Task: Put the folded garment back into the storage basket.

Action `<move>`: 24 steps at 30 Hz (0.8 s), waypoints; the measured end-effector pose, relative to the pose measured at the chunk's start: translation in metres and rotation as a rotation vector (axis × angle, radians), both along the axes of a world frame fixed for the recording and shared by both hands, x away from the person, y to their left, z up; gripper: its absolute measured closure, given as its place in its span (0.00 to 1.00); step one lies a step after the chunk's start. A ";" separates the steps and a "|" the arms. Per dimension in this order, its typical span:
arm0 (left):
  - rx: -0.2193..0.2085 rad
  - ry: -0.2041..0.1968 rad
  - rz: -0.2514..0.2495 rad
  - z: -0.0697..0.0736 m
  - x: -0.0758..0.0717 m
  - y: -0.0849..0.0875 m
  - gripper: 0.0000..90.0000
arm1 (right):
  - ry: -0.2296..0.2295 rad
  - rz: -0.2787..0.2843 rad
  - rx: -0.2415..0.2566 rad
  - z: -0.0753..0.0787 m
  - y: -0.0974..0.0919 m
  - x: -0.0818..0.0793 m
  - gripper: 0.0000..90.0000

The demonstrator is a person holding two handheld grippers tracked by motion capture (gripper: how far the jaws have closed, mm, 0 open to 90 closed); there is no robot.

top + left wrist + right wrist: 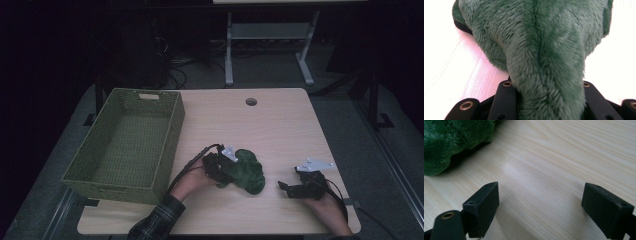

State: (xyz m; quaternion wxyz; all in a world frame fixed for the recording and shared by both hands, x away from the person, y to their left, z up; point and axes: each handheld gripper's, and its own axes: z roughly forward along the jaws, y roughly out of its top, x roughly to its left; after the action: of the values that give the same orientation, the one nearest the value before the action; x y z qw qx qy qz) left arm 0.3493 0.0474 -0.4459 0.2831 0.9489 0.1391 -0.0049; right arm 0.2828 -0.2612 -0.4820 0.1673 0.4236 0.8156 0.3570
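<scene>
Resting near the lower middle of the high view, a rumpled dark green plush cloth with a short furry pile [247, 171] lies on the pale wood-grain table top [280, 125], and the left gripper [225, 172] meets its left edge. In the left gripper view the fleece [541, 50] bulges up between the two black jaws, which press against a bunched fold with a seam running down it; the jaw tips themselves are buried in the pile, and the cloth's upper part is cut off by the top edge. No earlier picture is at hand, so only the clamped hold can be told. The left hand [192, 181] and a checked sleeve enter from the bottom edge, the sleeve cut off there. At the lower right of the high view the right gripper [286, 187] sits low over the table, well apart from the cloth, with its grey three-cornered plate on top; dim light makes its jaws hard to make out there. The right gripper view settles it: the two blocky matt black jaws stand wide apart with bare table [549, 170] between them, and a corner of the green plush [451, 142] shows at the upper left, cut off. At the left of the high view stands a rectangular olive-green woven basket [172, 132], its near corner dim.
</scene>
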 end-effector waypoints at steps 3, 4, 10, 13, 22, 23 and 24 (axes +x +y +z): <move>-0.002 0.007 0.008 0.005 -0.002 -0.001 0.75 | 0.000 0.000 0.000 0.000 0.000 0.000 0.16; 0.001 0.004 0.005 0.007 -0.002 0.000 0.75 | 0.000 0.001 -0.001 0.000 0.000 0.000 0.16; -0.032 0.003 0.029 0.023 -0.005 0.005 0.74 | 0.000 0.001 0.000 0.000 0.000 0.000 0.16; -0.037 -0.002 0.037 0.033 -0.005 0.009 0.74 | 0.001 0.000 0.000 0.000 0.000 0.000 0.16; -0.062 -0.013 0.064 0.066 -0.006 0.020 0.74 | -0.001 0.002 -0.001 0.000 0.000 0.000 0.16; -0.062 -0.016 0.065 0.068 -0.005 0.021 0.74 | -0.001 0.000 0.000 0.000 0.000 0.000 0.16; -0.065 -0.018 0.073 0.071 -0.006 0.023 0.74 | 0.001 -0.001 0.000 0.000 0.000 0.000 0.16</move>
State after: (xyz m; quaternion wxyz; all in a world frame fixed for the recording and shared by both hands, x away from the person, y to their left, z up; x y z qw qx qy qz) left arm 0.3435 0.0701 -0.3747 0.3148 0.9336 0.1709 0.0093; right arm 0.2827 -0.2611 -0.4820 0.1671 0.4241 0.8153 0.3569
